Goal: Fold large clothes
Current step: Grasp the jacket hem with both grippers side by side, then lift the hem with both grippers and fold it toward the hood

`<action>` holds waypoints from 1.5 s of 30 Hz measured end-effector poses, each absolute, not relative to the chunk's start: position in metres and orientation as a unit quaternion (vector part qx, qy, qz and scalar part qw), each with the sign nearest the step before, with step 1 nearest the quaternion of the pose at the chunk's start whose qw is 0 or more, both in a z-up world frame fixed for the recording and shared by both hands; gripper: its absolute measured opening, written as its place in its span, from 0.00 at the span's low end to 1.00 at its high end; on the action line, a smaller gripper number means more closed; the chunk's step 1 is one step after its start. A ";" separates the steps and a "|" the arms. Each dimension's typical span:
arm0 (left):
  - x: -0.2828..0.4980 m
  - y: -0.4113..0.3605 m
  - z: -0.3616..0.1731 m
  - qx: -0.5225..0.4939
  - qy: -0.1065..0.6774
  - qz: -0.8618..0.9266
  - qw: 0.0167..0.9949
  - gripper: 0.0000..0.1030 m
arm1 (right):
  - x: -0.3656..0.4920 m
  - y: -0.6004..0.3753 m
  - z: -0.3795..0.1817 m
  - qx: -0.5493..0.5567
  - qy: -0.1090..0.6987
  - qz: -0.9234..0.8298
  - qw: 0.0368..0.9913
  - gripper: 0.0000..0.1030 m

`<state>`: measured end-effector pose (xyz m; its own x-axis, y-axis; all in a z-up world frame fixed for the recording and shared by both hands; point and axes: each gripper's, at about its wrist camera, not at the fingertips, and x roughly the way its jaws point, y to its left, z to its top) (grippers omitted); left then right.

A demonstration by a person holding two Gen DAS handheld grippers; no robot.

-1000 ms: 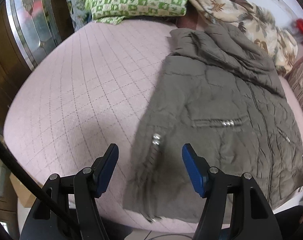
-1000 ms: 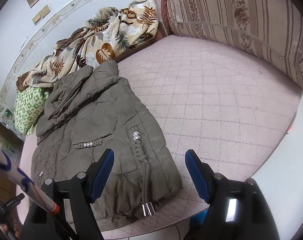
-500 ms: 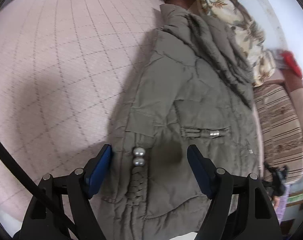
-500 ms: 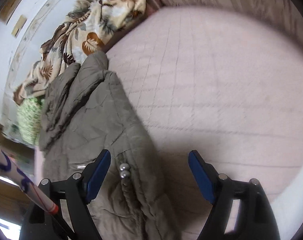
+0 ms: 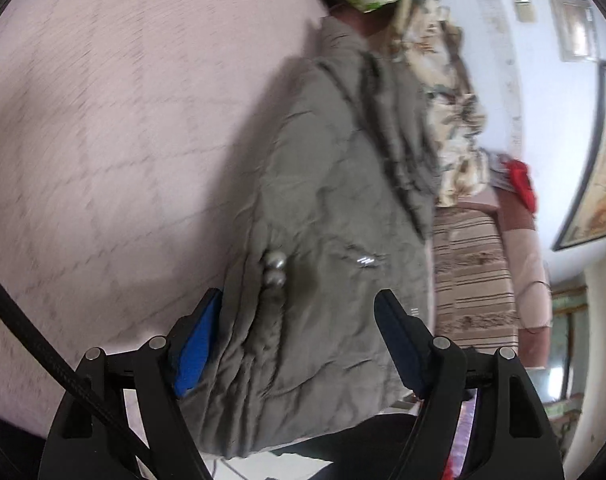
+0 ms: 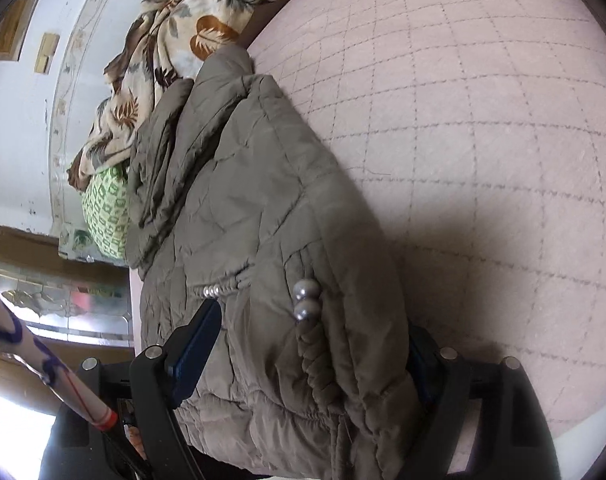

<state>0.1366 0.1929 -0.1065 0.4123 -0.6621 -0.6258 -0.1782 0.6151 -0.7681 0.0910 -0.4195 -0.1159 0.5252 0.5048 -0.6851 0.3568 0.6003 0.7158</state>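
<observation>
An olive-grey quilted puffer jacket (image 6: 263, 240) lies flat on the pink quilted bed (image 6: 483, 140). The left gripper (image 5: 299, 312) and right gripper (image 6: 311, 332) straddle its near hem, jaws just opened wide and not clamping

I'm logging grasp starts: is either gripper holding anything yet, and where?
Nothing held: the left gripper and right gripper stand open astride the olive quilted jacket's hem corners.

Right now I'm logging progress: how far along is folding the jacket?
Done: the jacket lies flat on the pink quilted bed, sleeves tucked in. In hand: the left gripper and right gripper, jaws just opened wider, straddle its bottom corners without pinching. Left: gripping and folding the hem toward the hood.
</observation>
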 end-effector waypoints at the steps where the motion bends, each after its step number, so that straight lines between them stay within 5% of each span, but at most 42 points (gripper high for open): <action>1: 0.134 0.189 -0.107 -0.396 0.523 -0.159 0.738 0.73 | 0.091 -0.419 -0.116 0.444 0.487 0.052 0.751 0.83; 21: 0.113 0.160 -0.115 -0.384 0.535 -0.190 0.728 0.73 | 0.055 -0.374 -0.116 0.437 0.504 0.122 0.735 0.83; 27: 0.110 0.156 -0.114 -0.367 0.534 -0.174 0.741 0.70 | 0.055 -0.352 -0.109 0.377 0.505 0.100 0.769 0.65; 29: 0.109 0.160 -0.116 -0.368 0.541 -0.151 0.741 0.49 | 0.056 -0.348 -0.109 0.370 0.507 0.094 0.773 0.61; 35: 0.106 0.155 -0.095 -0.348 0.556 -0.096 0.749 0.27 | 0.056 -0.338 -0.109 0.318 0.517 0.056 0.793 0.29; 45: 0.061 0.142 -0.024 -0.282 0.520 -0.110 0.799 0.24 | 0.018 -0.343 -0.058 0.347 0.447 0.067 0.822 0.19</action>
